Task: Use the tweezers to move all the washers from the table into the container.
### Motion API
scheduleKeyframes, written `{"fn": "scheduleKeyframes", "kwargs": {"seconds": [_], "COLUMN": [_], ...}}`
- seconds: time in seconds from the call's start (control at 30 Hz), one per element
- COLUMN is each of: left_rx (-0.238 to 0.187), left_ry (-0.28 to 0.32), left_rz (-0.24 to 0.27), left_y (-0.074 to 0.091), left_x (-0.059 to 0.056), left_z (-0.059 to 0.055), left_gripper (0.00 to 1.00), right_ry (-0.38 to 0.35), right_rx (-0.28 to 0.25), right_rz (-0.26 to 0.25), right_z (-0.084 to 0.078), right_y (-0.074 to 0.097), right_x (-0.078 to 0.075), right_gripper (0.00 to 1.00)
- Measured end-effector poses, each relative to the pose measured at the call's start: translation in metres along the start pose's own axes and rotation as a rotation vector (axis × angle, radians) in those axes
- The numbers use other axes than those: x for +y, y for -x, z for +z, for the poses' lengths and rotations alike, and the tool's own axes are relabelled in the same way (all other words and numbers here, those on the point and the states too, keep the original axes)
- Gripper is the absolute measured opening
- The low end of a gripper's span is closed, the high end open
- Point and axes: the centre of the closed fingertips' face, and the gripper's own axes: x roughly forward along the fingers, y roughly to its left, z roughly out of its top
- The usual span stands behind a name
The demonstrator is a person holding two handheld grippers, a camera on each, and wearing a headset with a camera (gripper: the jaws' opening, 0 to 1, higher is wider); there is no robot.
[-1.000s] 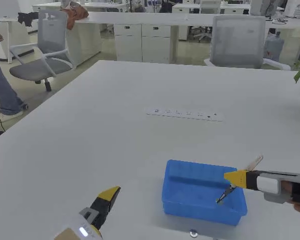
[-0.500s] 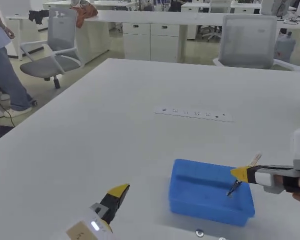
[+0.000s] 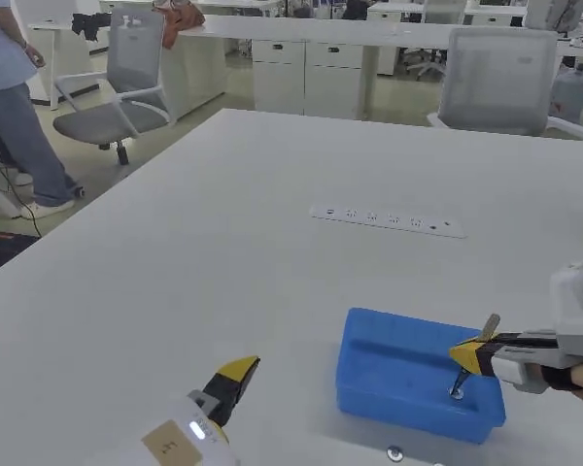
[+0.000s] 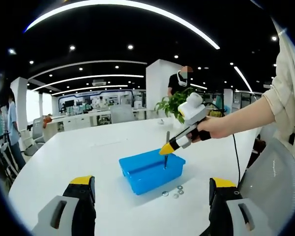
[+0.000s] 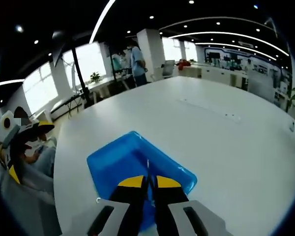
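While I hold the left gripper well to the left of the blue container, jaws wide apart, an office chair stands far off beyond the worktop. A power strip lies on the worktop past the container's far side. Loose washers lie just off its near side. At its right end, the right gripper is clamped on the tweezers. They stand nearly upright, tips down inside the container. I cannot tell whether they carry a washer.
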Motion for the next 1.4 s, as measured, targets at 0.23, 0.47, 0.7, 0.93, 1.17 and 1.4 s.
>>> {"fn": "scheduleKeyframes", "kwargs": {"seconds": [0.23,0.47,0.7,0.93,1.17,1.4], "left_rx": [0.005,0.015,0.030,0.018,0.029,0.020], "left_ry": [0.012,0.016,0.019,0.027,0.026,0.032], "left_rz": [0.001,-0.009,-0.016,-0.030,-0.031,-0.034], "left_y": [0.000,-0.001,-0.001,-0.001,-0.001,-0.001], "left_x": [0.001,-0.001,-0.002,-0.005,-0.005,-0.005], "left_z": [-0.001,-0.003,-0.007,-0.004,-0.007,-0.005], "left_gripper": [0.99,0.99,0.97,0.98,0.97,0.97], "right_ry": [0.030,0.009,-0.003,-0.069,-0.064,-0.030], "right_rx": [-0.086,-0.132,-0.101,-0.048,0.004,0.022], "right_rz": [0.048,0.116,0.165,0.167,0.156,0.157], "right_z": [0.020,0.024,0.007,-0.024,-0.041,-0.043], "right_y": [0.027,0.049,0.047,0.027,0.020,0.018], "right_x": [0.026,0.054,0.072,0.071,0.069,0.069], "right_gripper": [0.03,0.03,0.03,0.03,0.03,0.03]}}
